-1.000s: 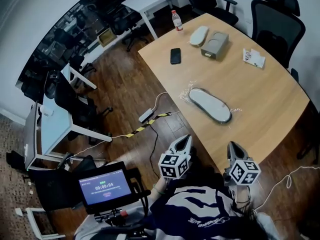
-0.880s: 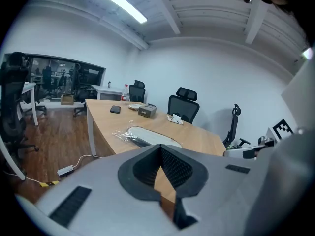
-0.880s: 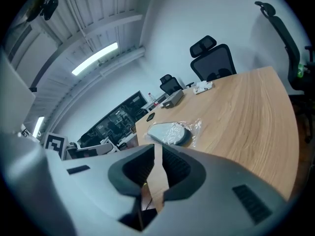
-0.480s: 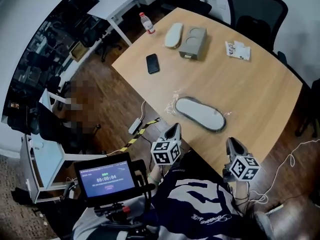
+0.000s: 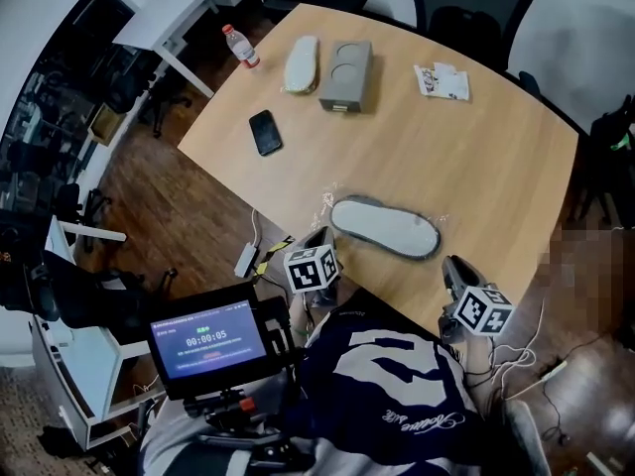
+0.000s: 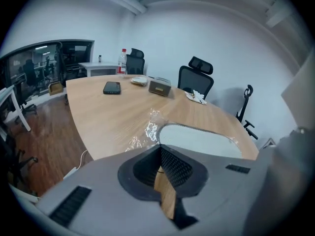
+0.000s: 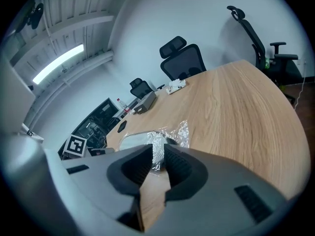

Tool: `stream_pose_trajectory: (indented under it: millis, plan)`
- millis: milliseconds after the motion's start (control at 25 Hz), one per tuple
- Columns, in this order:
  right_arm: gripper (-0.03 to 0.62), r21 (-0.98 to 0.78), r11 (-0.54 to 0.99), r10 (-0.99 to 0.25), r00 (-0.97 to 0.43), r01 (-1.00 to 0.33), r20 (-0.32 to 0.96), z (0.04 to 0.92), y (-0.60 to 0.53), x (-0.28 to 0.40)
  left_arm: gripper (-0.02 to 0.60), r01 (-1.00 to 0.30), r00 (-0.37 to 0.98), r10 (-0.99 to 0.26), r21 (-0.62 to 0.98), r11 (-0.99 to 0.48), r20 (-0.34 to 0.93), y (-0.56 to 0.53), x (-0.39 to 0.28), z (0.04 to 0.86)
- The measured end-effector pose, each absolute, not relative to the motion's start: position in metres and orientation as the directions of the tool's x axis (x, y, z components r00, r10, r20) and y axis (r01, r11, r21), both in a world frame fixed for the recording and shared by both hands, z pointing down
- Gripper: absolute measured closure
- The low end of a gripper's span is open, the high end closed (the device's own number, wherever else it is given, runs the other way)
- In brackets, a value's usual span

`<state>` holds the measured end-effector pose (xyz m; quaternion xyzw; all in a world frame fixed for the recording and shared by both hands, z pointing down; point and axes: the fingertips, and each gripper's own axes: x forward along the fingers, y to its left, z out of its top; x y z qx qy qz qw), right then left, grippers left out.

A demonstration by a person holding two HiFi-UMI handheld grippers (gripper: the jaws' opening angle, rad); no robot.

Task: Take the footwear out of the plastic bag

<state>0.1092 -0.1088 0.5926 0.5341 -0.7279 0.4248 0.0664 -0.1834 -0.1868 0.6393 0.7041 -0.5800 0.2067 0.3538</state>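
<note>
**A:** Found footwear (image 5: 385,228) still sealed in plastic bag (image 5: 332,204), flat on counter (image 5: 496,147), close to its near edge. Recorded left tool (image 5: 319,236) as pinched shut at the tips, holding nothing. Recorded right tool (image 5: 451,266) as parting, with a narrow gap and nothing between. Both poised at that same near edge. Hazards?

**B:** Judged likely: dragging the whole package off the counter's near edge by pulling film without pinning the footwear. Also possible: tearing thin film, or clamping the sole through it.

**A:** Differences between views?

**B:** Got overall layout from head view only. Confirmed loose crinkled film from both gripper views; barely legible from above. Read jaw positions there alone.
</note>
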Motion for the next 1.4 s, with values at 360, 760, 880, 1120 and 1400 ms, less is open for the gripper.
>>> stream_pose_trajectory:
  millis: [360,760,880,1120,1400]
  plan:
    - [0.537,-0.568,-0.015,-0.681,-0.408,-0.823,0.609,0.618,-0.110,0.109,0.578,-0.966,0.259,-0.546,0.217,-0.142,0.797,-0.191,-0.177,0.671]
    - [0.465,-0.672,0.083,-0.526,-0.605,-0.736,0.598,0.654,-0.119,0.088,0.578,-0.956,0.287,-0.504,0.210,-0.204,0.815,-0.201,-0.176,0.677]
    - [0.410,-0.716,0.070,-0.495,-0.647,-0.695,0.580,0.657,-0.121,0.086,0.578,-0.953,0.295,-0.496,0.214,-0.215,0.817,-0.201,-0.176,0.677]
    - [0.404,-0.746,0.060,-0.439,-0.689,-0.663,0.577,0.659,-0.135,0.085,0.578,-0.944,0.320,-0.476,0.234,-0.233,0.819,-0.202,-0.177,0.675]
    - [0.388,-0.836,-0.006,-0.425,-0.755,-0.549,0.499,0.648,-0.143,0.082,0.579,-0.932,0.359,-0.451,0.283,-0.228,0.817,-0.206,-0.178,0.675]
